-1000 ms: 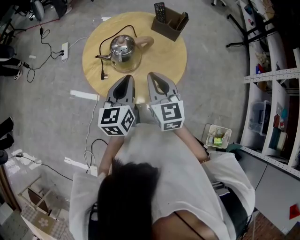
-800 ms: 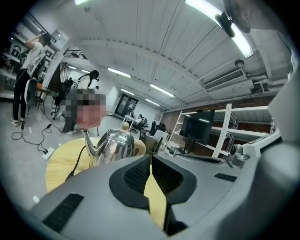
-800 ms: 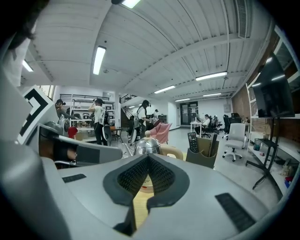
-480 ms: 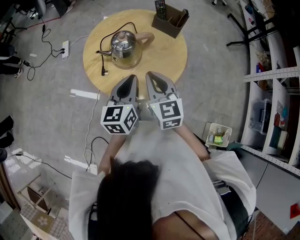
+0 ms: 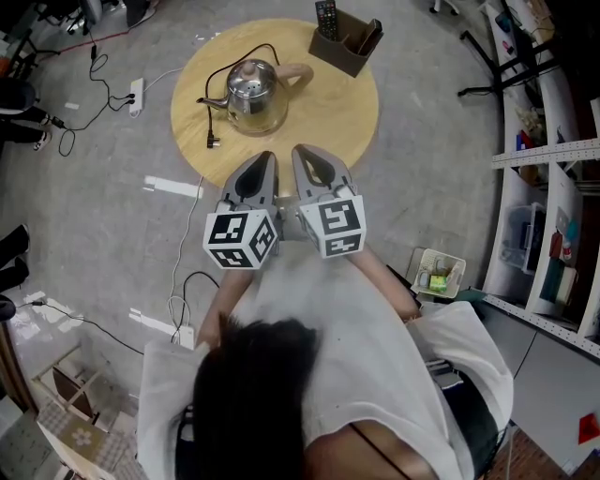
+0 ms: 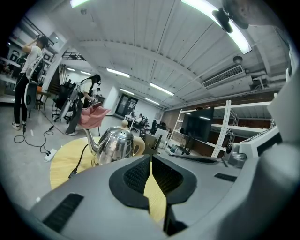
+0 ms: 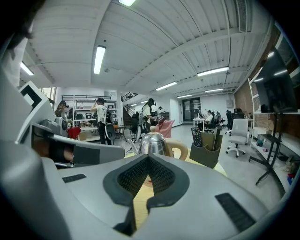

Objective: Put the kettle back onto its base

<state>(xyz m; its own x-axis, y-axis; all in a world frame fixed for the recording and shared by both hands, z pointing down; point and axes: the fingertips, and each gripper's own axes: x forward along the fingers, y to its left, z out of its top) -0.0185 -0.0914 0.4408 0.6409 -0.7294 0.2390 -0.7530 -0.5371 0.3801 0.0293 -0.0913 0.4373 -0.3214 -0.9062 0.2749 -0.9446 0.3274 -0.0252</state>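
Observation:
A steel kettle (image 5: 251, 86) with a tan handle stands on the round wooden table (image 5: 328, 117), left of its middle. A black cord (image 5: 214, 94) runs from under the kettle to a loose plug near the table's front edge. No separate base shows beside it. My left gripper (image 5: 262, 161) and right gripper (image 5: 304, 155) hover side by side at the table's near edge. Both are shut and hold nothing. The left gripper view has the kettle (image 6: 115, 144) ahead and left of the shut jaws. From the right gripper view the kettle (image 7: 151, 143) is straight ahead.
A brown box (image 5: 352, 45) with a remote control (image 5: 324, 17) stands at the table's back right. Cables and a power strip (image 5: 137, 96) lie on the floor at the left. Shelves (image 5: 553, 187) and a small white basket (image 5: 437, 272) are at the right.
The head view has shifted a little, so the table sits slightly higher in it. Both grippers and the kettle keep their places.

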